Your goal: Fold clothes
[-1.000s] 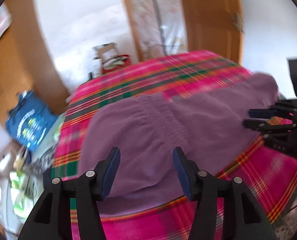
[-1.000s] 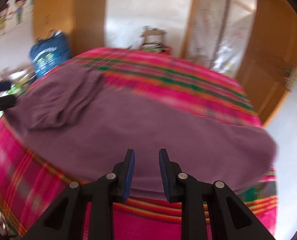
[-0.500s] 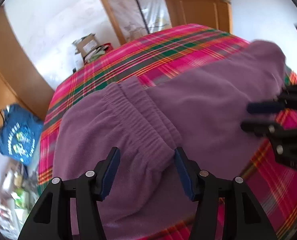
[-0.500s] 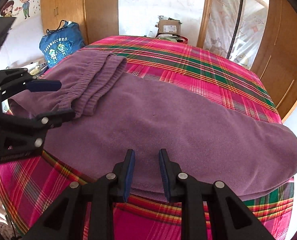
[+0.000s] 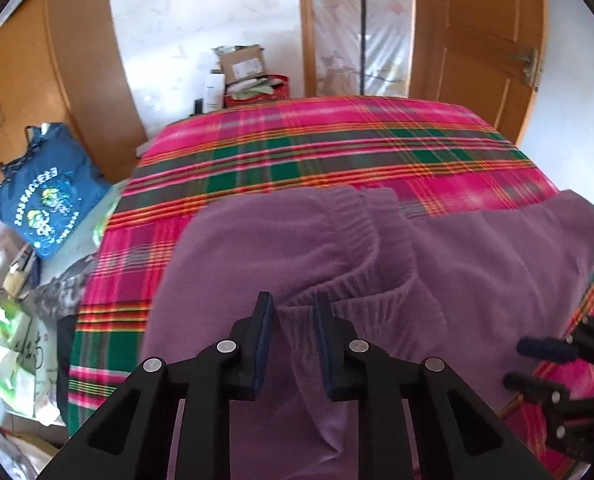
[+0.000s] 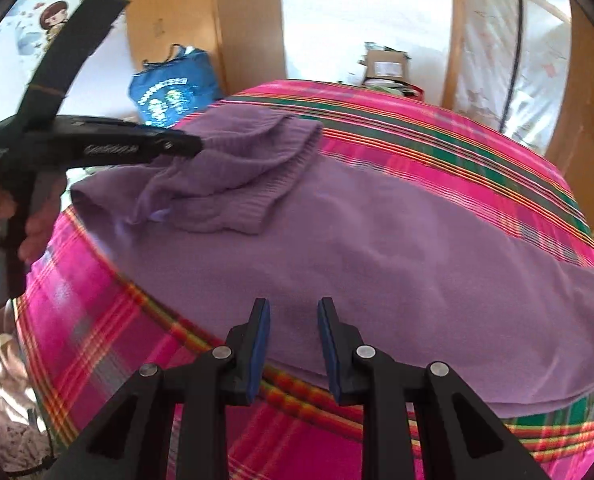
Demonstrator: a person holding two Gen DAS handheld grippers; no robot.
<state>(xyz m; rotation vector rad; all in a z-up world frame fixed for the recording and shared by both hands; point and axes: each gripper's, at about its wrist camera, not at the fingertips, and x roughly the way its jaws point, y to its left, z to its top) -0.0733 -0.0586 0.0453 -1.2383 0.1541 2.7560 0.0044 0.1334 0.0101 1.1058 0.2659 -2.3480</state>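
Purple trousers [image 5: 477, 264] spread across plaid bed [image 5: 337, 148]. Left gripper [image 5: 293, 308] jaws just closed — pinching ribbed waistband at near-left edge. Right gripper [image 6: 293, 312] part-open, empty — over near hem.

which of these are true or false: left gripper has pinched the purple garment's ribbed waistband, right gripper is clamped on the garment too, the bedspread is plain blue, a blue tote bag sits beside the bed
1. The left gripper has ribbed waistband fabric of the purple garment bunched between its jaws, which have just been closing. True.
2. The right gripper is clamped on the garment. False: its jaws are apart, nothing pinched.
3. The bedspread is plain blue. False: pink, green and orange plaid.
4. A blue tote bag sits beside the bed. True.
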